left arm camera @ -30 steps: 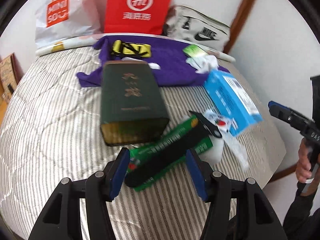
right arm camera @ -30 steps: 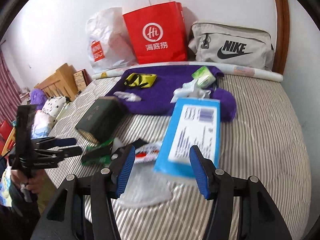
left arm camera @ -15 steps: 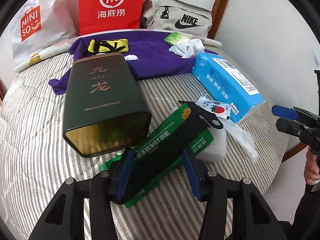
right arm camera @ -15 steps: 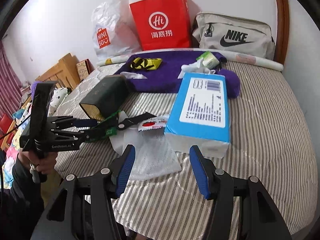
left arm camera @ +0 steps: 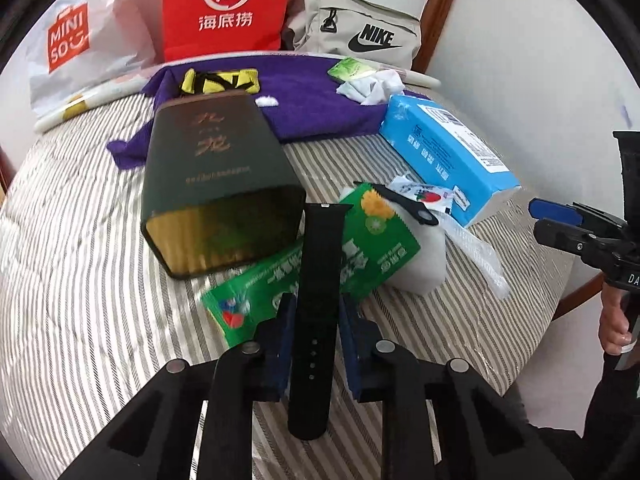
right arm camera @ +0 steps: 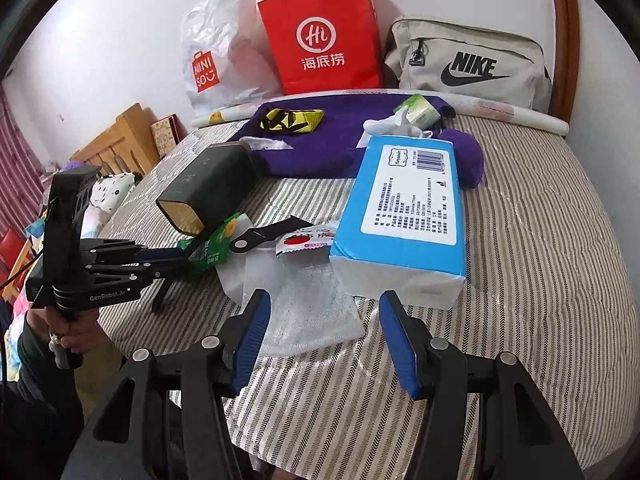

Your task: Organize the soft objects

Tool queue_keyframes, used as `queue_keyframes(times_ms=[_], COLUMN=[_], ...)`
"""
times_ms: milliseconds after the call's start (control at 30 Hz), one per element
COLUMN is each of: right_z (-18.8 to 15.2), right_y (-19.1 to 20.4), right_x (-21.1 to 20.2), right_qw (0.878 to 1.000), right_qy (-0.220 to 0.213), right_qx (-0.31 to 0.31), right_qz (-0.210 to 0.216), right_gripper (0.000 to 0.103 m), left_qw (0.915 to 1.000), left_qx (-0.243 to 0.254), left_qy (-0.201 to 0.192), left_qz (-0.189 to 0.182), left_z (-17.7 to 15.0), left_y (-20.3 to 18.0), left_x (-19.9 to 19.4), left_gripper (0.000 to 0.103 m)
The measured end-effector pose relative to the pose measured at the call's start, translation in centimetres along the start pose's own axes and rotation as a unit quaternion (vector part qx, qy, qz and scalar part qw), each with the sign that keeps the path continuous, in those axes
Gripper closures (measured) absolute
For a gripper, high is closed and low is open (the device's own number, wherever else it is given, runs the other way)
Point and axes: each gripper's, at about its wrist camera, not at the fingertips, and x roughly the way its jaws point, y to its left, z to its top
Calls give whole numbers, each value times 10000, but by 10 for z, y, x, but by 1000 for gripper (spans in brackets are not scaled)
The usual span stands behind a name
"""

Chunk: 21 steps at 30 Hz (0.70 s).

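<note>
Strap (left arm camera: 318,280) sits pinched in the left gripper (left arm camera: 314,336), whose jaws have just closed on it, over the green packet (left arm camera: 360,256) on the bed (left arm camera: 80,280). Lift straight, slowly; right gripper (right arm camera: 324,334) hangs released.

red paper bag (right arm camera: 324,36), white plastic bag (right arm camera: 218,48), grey Nike pouch (right arm camera: 468,60), wooden headboard (right arm camera: 116,144), white wall (left arm camera: 520,48)

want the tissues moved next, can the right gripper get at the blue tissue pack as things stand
Probably yes. The right gripper is open and empty, and the blue tissue pack lies just ahead, its near end unobstructed. Only the white foam pouch lies beside it.
</note>
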Motion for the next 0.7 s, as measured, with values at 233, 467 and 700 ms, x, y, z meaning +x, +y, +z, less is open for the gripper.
queue_keyframes(times_ms=[233, 467, 700], right_z=[-1, -4, -2], right_y=[3, 10, 14], right_x=[4, 4, 34], right_qw=[10000, 9996, 9985], right_qy=[84, 129, 410], right_qx=[-24, -106, -94], right_qz=[31, 210, 354], right_gripper=[47, 46, 38], left_qw=[9999, 9996, 9991], left_qx=[38, -166, -260], left_qy=[-24, -235, -303], left_qz=[134, 46, 103], left_z=[1, -4, -13], left_y=[-4, 2, 0], left_x=[6, -11, -18], left_gripper=[83, 83, 83])
